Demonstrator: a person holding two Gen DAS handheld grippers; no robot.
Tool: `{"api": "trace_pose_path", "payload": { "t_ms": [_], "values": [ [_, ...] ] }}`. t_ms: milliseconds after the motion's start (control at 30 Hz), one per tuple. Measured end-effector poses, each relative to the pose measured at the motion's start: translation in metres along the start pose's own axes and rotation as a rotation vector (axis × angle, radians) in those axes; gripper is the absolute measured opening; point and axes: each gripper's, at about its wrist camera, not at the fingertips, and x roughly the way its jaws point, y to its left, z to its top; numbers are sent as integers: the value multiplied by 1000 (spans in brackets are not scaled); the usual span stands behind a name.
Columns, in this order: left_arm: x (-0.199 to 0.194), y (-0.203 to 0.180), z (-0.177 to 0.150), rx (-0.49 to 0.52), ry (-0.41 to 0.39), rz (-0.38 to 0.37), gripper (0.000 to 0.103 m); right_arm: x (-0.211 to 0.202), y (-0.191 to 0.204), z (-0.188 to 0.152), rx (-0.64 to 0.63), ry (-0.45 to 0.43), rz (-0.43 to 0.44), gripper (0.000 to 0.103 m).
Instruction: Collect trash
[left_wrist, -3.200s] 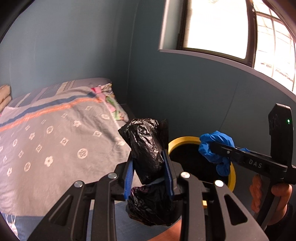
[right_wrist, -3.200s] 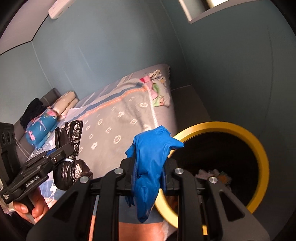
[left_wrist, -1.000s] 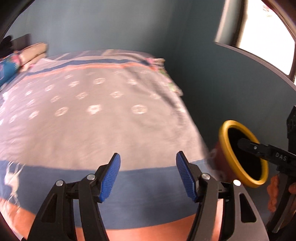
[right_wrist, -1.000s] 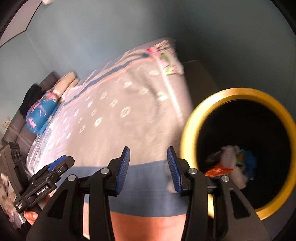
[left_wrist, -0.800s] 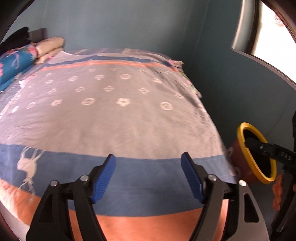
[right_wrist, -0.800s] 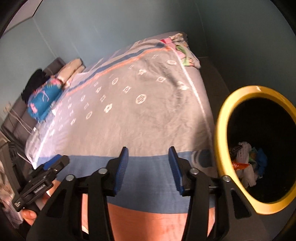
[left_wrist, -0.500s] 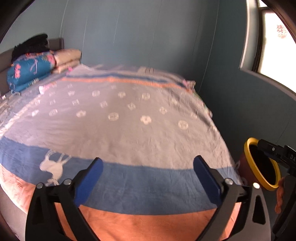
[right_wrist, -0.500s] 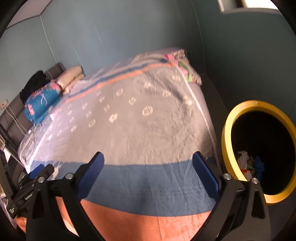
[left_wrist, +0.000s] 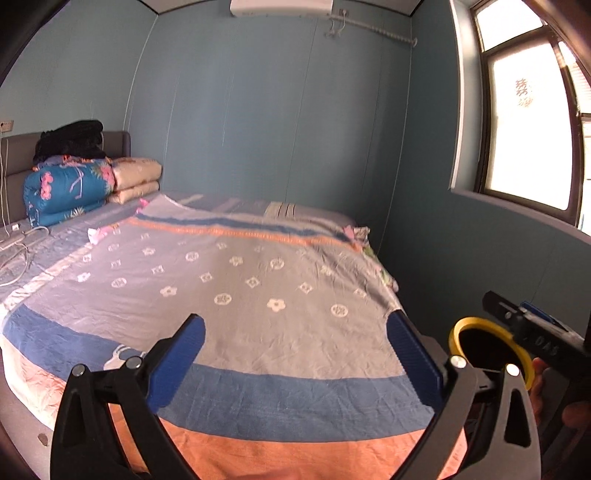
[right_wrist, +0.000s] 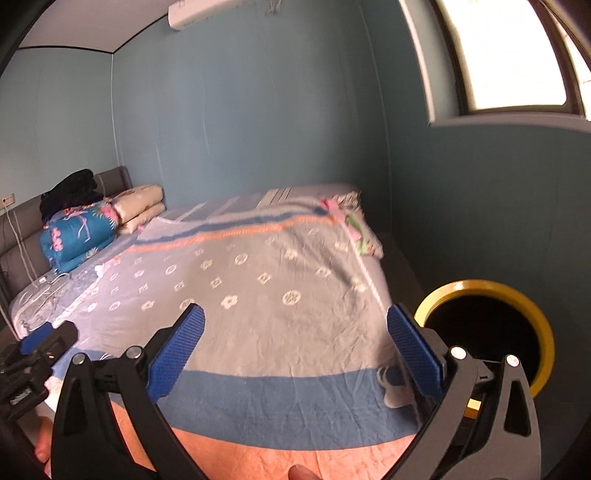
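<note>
Both tongs stand wide apart and empty: left gripper (left_wrist: 295, 350) and right gripper (right_wrist: 295, 349) both hang over the foot edge of the bed (left_wrist: 240, 295), pointing along it toward the headboard. Nothing between either pair of blue pads.

Task's thing: the trash bin (right_wrist: 487, 332), yellow rim, dark inside, sits on the floor off the bed's right side near the foot corner, below the window wall. Its contents can't be made out from here. No obvious loose trash on the blanket; a small pale scrap (left_wrist: 96, 233) near the left edge toward the pillows might be litter, too small to tell.

Risks, as a guess: the right view is slightly blurred, so a fast swing could clip the bin rim, which sits just beside the right jaw. Grabbing at the blanket could pinch fabric instead of trash. The white cables (left_wrist: 18, 243) at the head-end left corner could snag if a gripper reaches there.

Around: folded quilts (left_wrist: 70, 188) and dark clothing (left_wrist: 72, 138) stacked at the headboard, a crumpled floral cloth (right_wrist: 354, 218) at the bed's far right corner. Nothing blocks the path between bed and bin.
</note>
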Motion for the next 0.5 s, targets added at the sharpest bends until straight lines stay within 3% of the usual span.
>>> {"api": "trace_pose_path", "payload": {
  "t_ms": [200, 500],
  "values": [
    [-25, -8, 4, 8, -51, 0, 95, -24, 4, 0, -4, -54, -42, 95],
    [-38, -13, 6, 20, -90, -4, 95, -31, 2, 1, 1, -54, -39, 95]
  ]
}}
